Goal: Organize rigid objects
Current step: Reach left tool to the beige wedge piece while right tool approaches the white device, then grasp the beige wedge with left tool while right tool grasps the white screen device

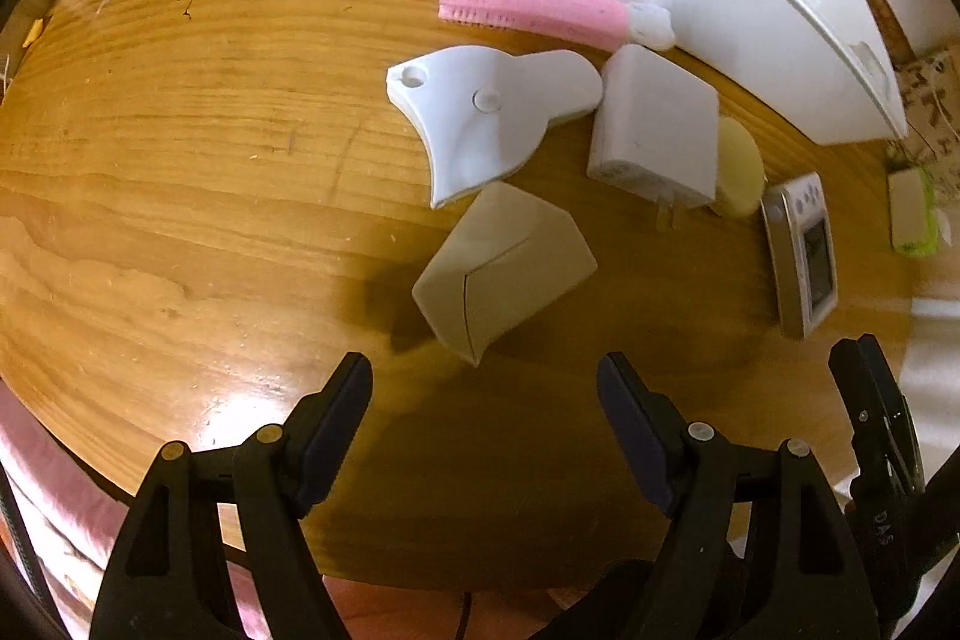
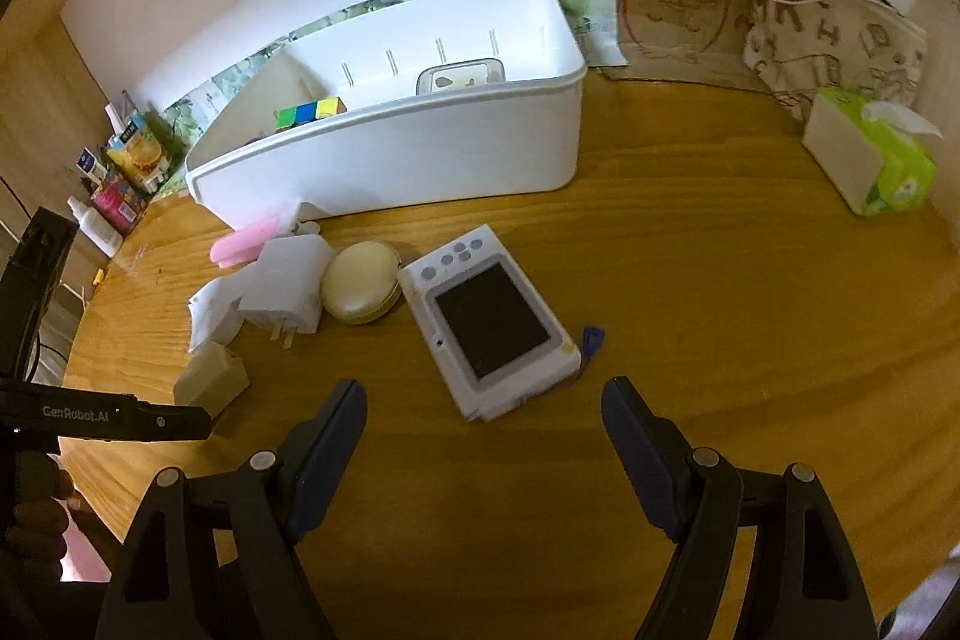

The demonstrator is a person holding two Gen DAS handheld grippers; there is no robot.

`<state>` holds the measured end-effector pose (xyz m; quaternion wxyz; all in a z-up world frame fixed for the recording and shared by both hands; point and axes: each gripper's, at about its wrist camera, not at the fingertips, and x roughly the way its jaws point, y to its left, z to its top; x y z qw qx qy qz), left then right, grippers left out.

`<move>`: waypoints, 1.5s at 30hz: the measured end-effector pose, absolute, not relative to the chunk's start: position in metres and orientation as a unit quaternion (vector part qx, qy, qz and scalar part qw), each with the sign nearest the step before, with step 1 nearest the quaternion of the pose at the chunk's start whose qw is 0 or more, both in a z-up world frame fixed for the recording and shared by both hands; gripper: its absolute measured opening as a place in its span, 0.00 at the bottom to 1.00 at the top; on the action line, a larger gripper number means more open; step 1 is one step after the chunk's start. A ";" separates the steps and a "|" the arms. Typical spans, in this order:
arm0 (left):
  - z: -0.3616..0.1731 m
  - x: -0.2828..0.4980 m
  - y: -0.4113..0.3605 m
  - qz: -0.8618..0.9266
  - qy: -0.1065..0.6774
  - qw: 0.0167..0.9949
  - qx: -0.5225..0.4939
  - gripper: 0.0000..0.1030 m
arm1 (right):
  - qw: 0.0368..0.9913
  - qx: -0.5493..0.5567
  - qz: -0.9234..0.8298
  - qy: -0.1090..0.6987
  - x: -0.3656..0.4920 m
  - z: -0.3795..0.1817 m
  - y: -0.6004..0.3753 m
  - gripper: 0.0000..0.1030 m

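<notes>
My left gripper (image 1: 483,388) is open and empty, just short of a cream box-shaped piece (image 1: 504,271) on the wooden table (image 1: 180,160). Beyond it lie a flat white plastic piece (image 1: 480,118), a white plug adapter (image 1: 657,127), a pale yellow oval case (image 1: 741,166), a pink brush (image 1: 534,4) and a white handheld device with a screen (image 1: 804,250). My right gripper (image 2: 483,409) is open and empty, just short of that device (image 2: 492,319). The white bin (image 2: 420,148) behind holds a colour cube (image 2: 309,112) and a clear lidded box (image 2: 459,76).
A green tissue pack (image 2: 870,154) stands at the right. Bottles and cartons (image 2: 120,184) crowd the far left edge. A fabric bag (image 2: 834,34) leans on the wall at the back right. The left gripper's body (image 2: 102,418) shows at the left of the right wrist view.
</notes>
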<state>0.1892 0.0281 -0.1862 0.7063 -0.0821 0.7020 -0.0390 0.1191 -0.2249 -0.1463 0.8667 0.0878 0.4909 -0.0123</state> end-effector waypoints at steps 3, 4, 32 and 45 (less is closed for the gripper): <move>-0.189 0.196 0.026 -0.026 0.706 0.703 -0.088 0.78 | 0.865 0.075 -0.001 0.496 0.131 -0.150 -0.227 0.79; -0.190 0.198 0.025 -0.021 0.706 0.702 -0.090 0.78 | 0.865 0.072 0.003 0.497 0.134 -0.150 -0.228 0.79; -0.217 0.252 -0.013 0.064 0.711 0.694 -0.093 0.78 | 0.828 -0.013 0.081 0.554 0.187 -0.186 -0.215 0.68; -0.215 0.246 -0.001 0.077 0.697 0.708 -0.080 0.67 | 0.826 -0.023 0.081 0.558 0.186 -0.185 -0.213 0.60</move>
